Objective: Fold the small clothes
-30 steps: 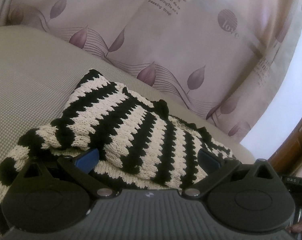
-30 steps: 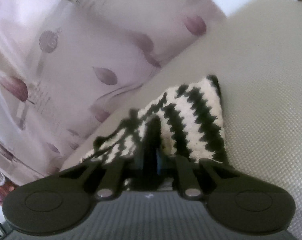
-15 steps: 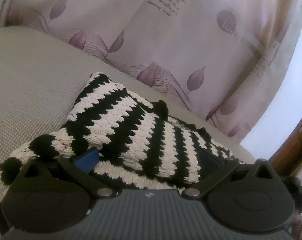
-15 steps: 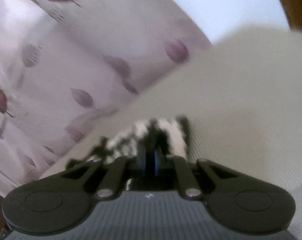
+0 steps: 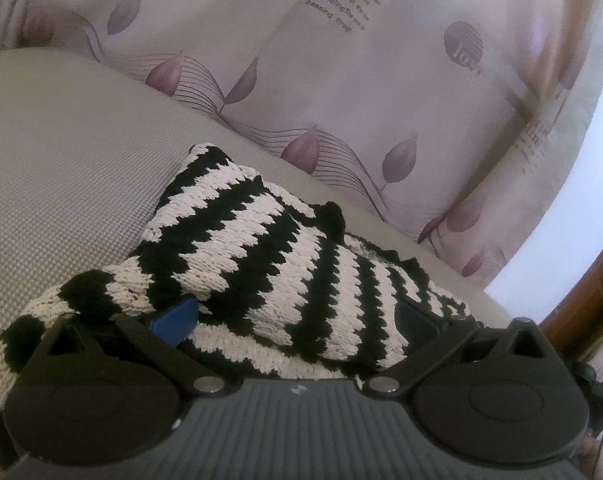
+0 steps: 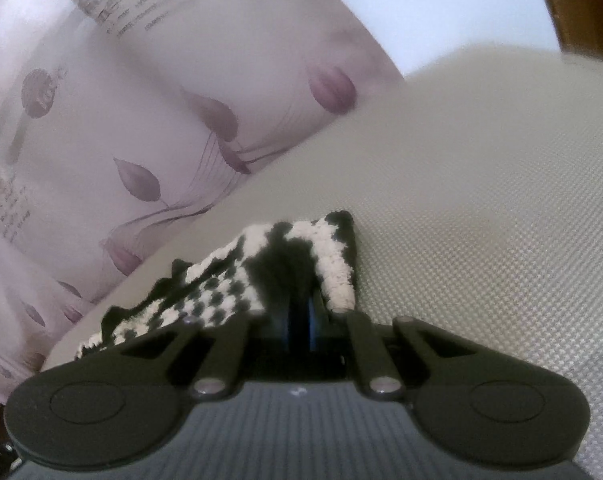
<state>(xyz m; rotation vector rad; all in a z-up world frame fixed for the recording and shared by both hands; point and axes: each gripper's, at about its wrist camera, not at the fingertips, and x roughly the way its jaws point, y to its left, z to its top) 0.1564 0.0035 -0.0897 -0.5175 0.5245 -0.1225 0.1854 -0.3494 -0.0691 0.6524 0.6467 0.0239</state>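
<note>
1. Garment position: the striped knit garment [image 5: 261,264] lies on the grey woven surface [image 5: 61,184], near its far edge where the leaf-print curtain [image 5: 341,80] hangs. One layer is folded over another. A corner stands raised toward the far edge.

2. Left gripper [image 5: 297,320]: the fingers stand wide, and the blue pad [image 5: 173,318] shows on one side. The folded knit bulges between them. The pads do not visibly press on it, so this gripper probably provides no restraint.

3. Right gripper [image 6: 299,320]: the fingers are drawn narrow and pinch a fold of the garment [image 6: 301,256]. The raised corner hangs from this pinch.

4. Risk, slippage: the knit is thick and loose. A pinch on only an outer loop could let the fabric pull free mid-fold and spring the layer back.

5. Risk, dragging: with the left side unrestrained, a pull by the right gripper could slide the whole garment across the surface instead of creasing it.

6. Risk, skewed fold: the held corner is tilted. Laying it down unaligned would leave the edges uneven.

7. Risk, overshoot: the garment lies near the far edge. Carrying it further that way could push it against the curtain.
</note>
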